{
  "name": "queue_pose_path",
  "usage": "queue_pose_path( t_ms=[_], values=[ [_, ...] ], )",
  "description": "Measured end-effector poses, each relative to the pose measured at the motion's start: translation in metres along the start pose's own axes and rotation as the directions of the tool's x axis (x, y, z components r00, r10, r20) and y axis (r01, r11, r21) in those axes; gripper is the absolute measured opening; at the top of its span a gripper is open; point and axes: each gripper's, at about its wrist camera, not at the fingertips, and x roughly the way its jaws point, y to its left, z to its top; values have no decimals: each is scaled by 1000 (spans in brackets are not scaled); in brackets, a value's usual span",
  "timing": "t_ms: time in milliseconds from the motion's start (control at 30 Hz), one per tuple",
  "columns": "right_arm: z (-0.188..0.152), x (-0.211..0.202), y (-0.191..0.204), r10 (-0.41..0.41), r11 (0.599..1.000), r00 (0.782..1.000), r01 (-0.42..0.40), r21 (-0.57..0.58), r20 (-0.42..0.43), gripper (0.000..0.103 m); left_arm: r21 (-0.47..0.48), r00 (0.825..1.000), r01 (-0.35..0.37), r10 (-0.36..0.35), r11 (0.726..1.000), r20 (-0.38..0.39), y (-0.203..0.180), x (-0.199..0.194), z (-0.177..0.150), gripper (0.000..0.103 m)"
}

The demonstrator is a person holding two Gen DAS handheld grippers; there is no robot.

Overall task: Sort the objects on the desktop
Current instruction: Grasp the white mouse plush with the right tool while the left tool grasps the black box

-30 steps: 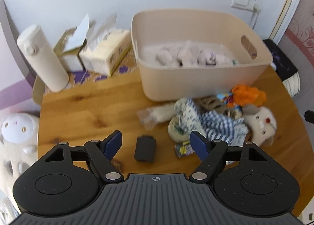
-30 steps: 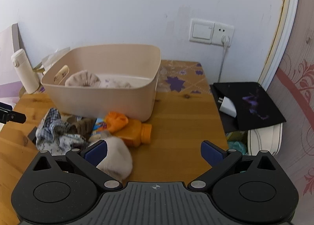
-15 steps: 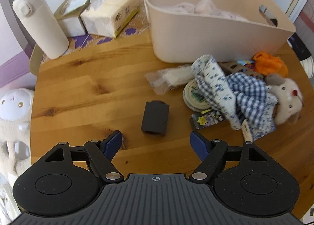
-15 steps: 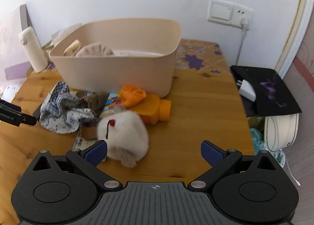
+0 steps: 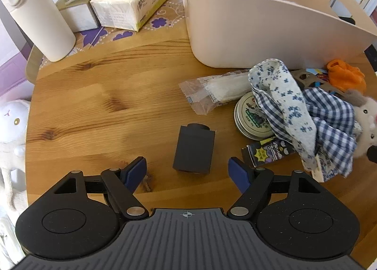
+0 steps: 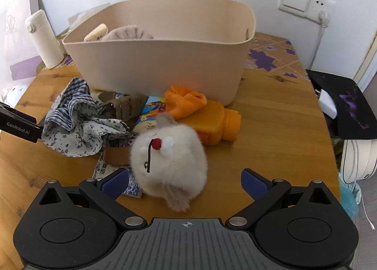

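A small black box lies on the wooden table, just ahead of my open left gripper, between its blue pads. A white plush toy lies between the fingers of my open right gripper, nearer the left pad. A beige bin holds soft items at the back. A pile beside it has a blue patterned cloth, an orange bottle, a round tin, a wrapped packet and small cards.
A white thermos and two tissue packs stand at the table's back left. A white plush sits off the table's left edge. A black pad and a wall socket are on the right.
Both grippers have moved forward and tilted down toward the table. The black box now sits between the left pads, and the white plush lies between the right fingers.
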Motion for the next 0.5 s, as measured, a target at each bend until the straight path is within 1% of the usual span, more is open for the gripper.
queue_pose_path(
  t_ms=[167, 333, 367, 400, 467, 500],
  values=[
    [1, 14, 2, -2, 1000, 1000, 2, -6, -23, 103, -9, 1000, -11, 12, 1000, 7, -1, 6, 0, 78],
    [4, 22, 1, -13, 999, 1000, 12, -34, -23, 103, -14, 1000, -5, 5, 1000, 10, -3, 10, 1, 77],
    [4, 22, 0, -11, 999, 1000, 10, -41, -20, 103, -18, 1000, -2, 2, 1000, 10, -2, 11, 1, 76],
    [4, 23, 0, -10, 999, 1000, 9, -48, -17, 103, -19, 1000, 2, -2, 1000, 9, -2, 11, 1, 72],
    [5, 24, 0, -6, 998, 1000, 5, -61, -13, 97, -23, 1000, 14, -14, 1000, 10, -2, 12, 1, 70],
    [6, 24, 0, 3, 998, 1000, -4, -66, -17, 91, -24, 1000, 14, -14, 1000, 12, -2, 12, 1, 69]
  ],
)
